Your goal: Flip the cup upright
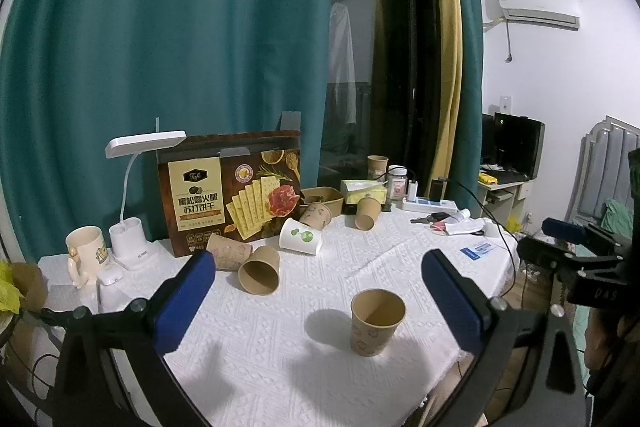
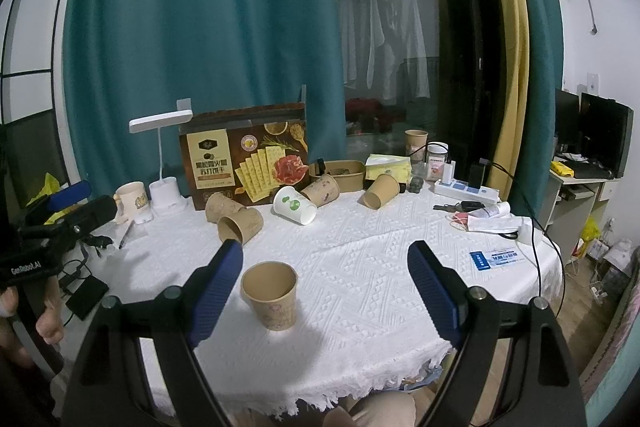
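A brown paper cup stands upright on the white tablecloth near the front edge. Further back lie several cups on their sides: two brown ones together at the left, a white cup with green dots, and two more brown ones towards the back. My left gripper is open above the cloth, with the upright cup between and just beyond its blue pads. My right gripper is open too, the upright cup close by its left pad.
A cracker box, a white desk lamp, a mug, a brown tray, a tissue pack, a power strip, keys and papers line the back and right. The tablecloth edge is close in front.
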A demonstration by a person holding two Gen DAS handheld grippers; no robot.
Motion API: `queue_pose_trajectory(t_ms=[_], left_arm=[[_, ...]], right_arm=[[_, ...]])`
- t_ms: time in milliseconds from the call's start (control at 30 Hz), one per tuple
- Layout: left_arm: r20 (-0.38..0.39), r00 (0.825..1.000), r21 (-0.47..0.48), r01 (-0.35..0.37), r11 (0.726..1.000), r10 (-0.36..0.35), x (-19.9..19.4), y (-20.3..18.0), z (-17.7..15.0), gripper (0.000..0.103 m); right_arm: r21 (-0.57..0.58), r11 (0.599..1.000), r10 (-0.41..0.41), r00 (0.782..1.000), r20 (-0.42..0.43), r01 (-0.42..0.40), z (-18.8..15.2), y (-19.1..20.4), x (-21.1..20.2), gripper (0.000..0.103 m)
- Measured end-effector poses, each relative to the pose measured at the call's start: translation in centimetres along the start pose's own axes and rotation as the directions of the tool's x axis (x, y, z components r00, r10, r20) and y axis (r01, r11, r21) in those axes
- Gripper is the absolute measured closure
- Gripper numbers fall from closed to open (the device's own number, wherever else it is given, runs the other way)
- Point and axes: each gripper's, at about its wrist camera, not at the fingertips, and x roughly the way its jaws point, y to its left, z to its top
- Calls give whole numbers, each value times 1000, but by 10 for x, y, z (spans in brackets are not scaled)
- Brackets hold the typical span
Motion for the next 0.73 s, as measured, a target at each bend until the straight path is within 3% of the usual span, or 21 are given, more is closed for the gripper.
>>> queue_pose_trajectory(t_ms=[733], left_arm=[[29,999,-4,14,1000,-14,-17,-6,-7,0]], right_arm=[[-32,999,11,1000,3,-11,2,9,-2,20]])
